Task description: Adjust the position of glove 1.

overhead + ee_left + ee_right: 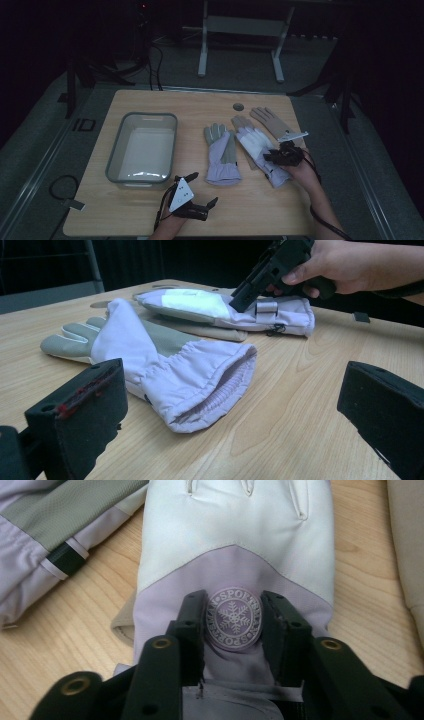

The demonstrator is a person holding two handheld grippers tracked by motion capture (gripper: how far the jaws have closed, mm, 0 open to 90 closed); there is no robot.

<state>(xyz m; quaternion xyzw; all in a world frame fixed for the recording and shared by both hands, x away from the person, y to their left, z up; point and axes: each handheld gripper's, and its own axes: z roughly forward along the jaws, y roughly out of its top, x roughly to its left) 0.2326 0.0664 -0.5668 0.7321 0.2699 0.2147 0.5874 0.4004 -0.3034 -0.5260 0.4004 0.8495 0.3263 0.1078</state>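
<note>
Two lilac gloves lie side by side mid-table. The grey-backed glove (220, 160) (165, 360) (45, 510) rests with its cuff toward me. To its right, the white-and-lilac glove (252, 140) (195, 302) (235, 525) lies partly over a beige glove (270, 120) (200, 330). My right gripper (272, 156) (239, 302) (234, 617) presses down on that glove, its jaws pinched in against a round snowflake badge. Near the front edge, my left gripper (204, 188) (235, 400) is open and holds nothing, pointing at the grey-backed glove's cuff.
A clear, grey-rimmed bin (116, 150) stands on the left of the wooden table (280, 205). A round cable hole (238, 106) sits near the far edge. Beyond the table, a white frame's legs (202, 60) stand on the dark floor.
</note>
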